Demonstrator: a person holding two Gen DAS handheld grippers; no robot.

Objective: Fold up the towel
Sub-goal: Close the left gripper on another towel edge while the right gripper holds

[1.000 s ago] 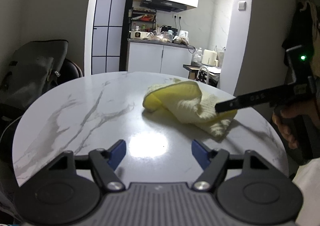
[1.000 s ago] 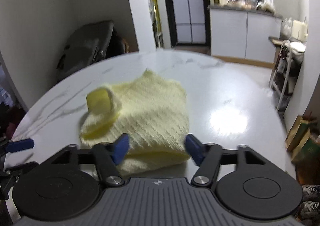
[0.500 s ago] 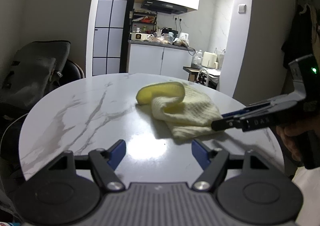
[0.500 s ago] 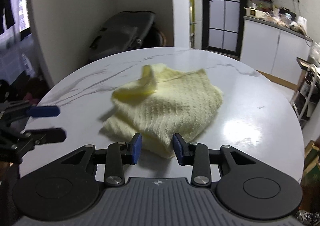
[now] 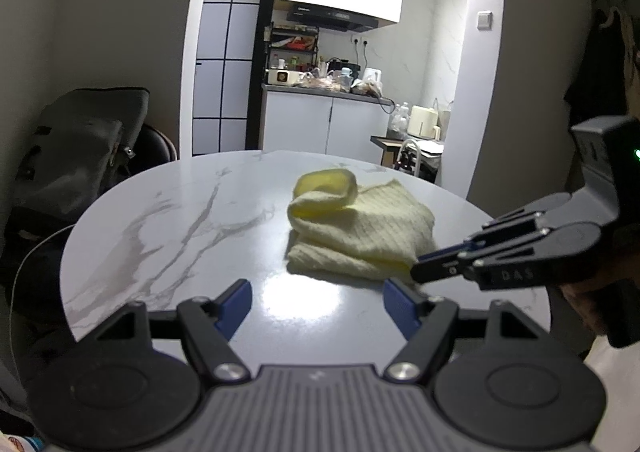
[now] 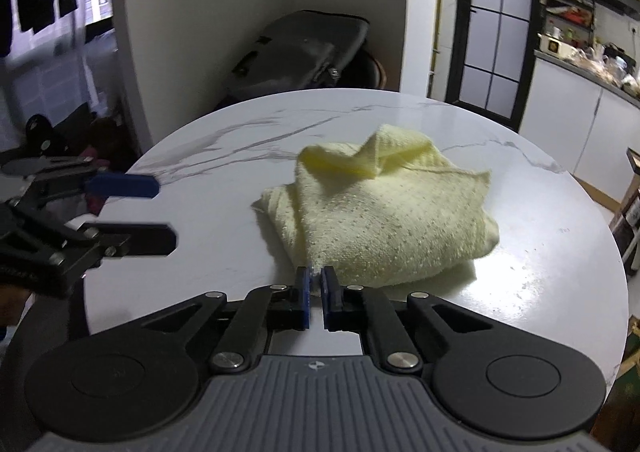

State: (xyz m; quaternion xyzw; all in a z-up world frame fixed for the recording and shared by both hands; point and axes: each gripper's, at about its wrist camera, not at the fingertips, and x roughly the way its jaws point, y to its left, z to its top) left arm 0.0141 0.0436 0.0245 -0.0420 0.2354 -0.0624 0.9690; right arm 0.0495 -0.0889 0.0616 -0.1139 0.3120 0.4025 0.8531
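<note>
Lettering "DAS" marks right tool (image 5: 416,272) pinching towel (image 6: 384,220).

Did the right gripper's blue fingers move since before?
Yes. The right gripper has closed, pinching the crumpled pale-yellow knitted towel on the round white marble table.

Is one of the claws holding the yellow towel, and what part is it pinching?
Yes. The right claw is shut on the yellow towel, pinching its near corner. The left claw is open and holds nothing.
</note>
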